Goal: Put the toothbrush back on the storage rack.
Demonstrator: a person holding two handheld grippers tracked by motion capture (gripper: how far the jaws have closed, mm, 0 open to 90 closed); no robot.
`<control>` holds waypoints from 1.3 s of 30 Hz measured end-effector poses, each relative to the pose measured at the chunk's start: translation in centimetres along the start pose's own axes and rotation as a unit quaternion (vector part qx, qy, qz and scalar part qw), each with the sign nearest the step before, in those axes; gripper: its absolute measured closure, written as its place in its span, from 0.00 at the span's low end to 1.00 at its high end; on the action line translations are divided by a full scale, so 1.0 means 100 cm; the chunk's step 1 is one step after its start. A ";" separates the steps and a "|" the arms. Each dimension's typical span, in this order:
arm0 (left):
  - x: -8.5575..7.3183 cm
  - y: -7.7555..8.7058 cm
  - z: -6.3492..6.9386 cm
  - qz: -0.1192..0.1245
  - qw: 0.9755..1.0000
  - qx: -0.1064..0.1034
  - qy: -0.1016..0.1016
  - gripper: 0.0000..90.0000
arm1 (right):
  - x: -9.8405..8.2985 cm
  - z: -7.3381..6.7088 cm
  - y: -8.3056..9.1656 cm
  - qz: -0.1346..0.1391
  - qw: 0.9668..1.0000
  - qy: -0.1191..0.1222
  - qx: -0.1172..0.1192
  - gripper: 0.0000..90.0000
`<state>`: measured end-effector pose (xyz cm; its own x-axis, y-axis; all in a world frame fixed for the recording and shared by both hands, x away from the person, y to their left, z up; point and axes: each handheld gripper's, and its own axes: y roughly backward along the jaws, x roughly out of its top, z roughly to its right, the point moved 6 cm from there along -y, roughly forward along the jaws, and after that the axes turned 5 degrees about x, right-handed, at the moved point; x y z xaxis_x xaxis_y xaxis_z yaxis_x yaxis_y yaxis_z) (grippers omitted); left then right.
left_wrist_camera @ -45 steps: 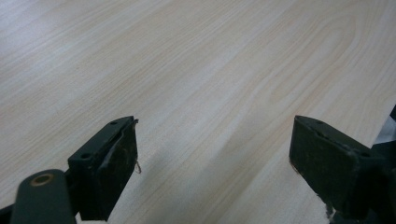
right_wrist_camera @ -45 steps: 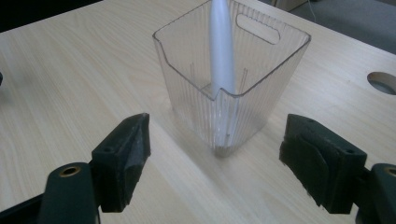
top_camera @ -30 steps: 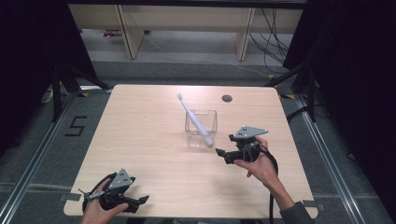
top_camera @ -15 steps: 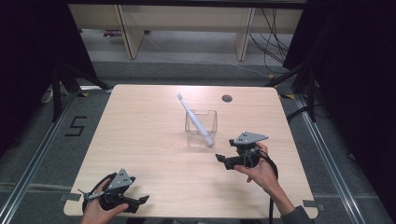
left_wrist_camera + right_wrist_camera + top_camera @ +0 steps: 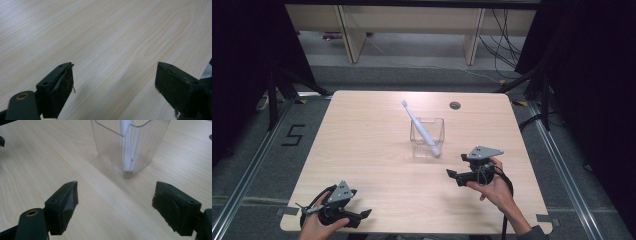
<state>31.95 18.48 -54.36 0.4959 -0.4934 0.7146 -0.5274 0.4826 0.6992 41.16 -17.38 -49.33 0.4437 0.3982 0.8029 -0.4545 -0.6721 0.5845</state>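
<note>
A clear ribbed plastic cup stands at the middle of the wooden table, and a white toothbrush leans in it, head pointing up to the far left. In the right gripper view the cup sits just beyond the jaws with the toothbrush handle inside. My right gripper is held to the cup's near right, open and empty. My left gripper rests at the table's near left edge, open; the left gripper view has bare wood between its jaws.
A small dark round hole sits in the table near its far edge. Shelving and cables lie on the floor beyond the table. Black curtains hang at both sides. A "5" is marked on the floor at the left.
My right gripper has drawn back from the cup toward the near edge of the table. The left gripper has stayed put.
</note>
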 end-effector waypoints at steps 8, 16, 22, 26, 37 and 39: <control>0.000 0.000 0.001 0.005 1.000 -0.003 0.004 0.16 | -0.013 0.001 0.003 -0.006 1.000 0.004 0.003 0.21; 0.001 0.000 0.000 0.006 1.000 -0.001 0.000 0.17 | -0.026 0.000 0.010 -0.012 1.000 0.012 -0.010 0.20; 0.001 0.001 0.000 0.003 1.000 -0.001 0.000 0.17 | -0.031 -0.005 0.014 -0.014 1.000 0.003 -0.007 0.20; 0.001 0.001 0.000 0.005 1.000 -0.001 0.002 0.16 | -0.036 -0.007 0.016 -0.020 1.000 -0.009 -0.007 0.20; 0.002 -0.001 0.002 0.013 1.000 -0.005 0.010 0.16 | -0.049 -0.004 0.023 -0.032 0.999 0.001 -0.012 0.21; 0.001 0.000 0.002 0.011 1.000 -0.004 0.009 0.16 | -0.054 -0.003 0.026 -0.036 0.999 0.002 -0.010 0.21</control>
<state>31.88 18.26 -54.28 0.4974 -0.4697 0.7294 -0.5329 0.4980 0.6841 37.35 -21.09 -52.14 0.4726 0.4480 0.7589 -0.4372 -0.6286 0.6433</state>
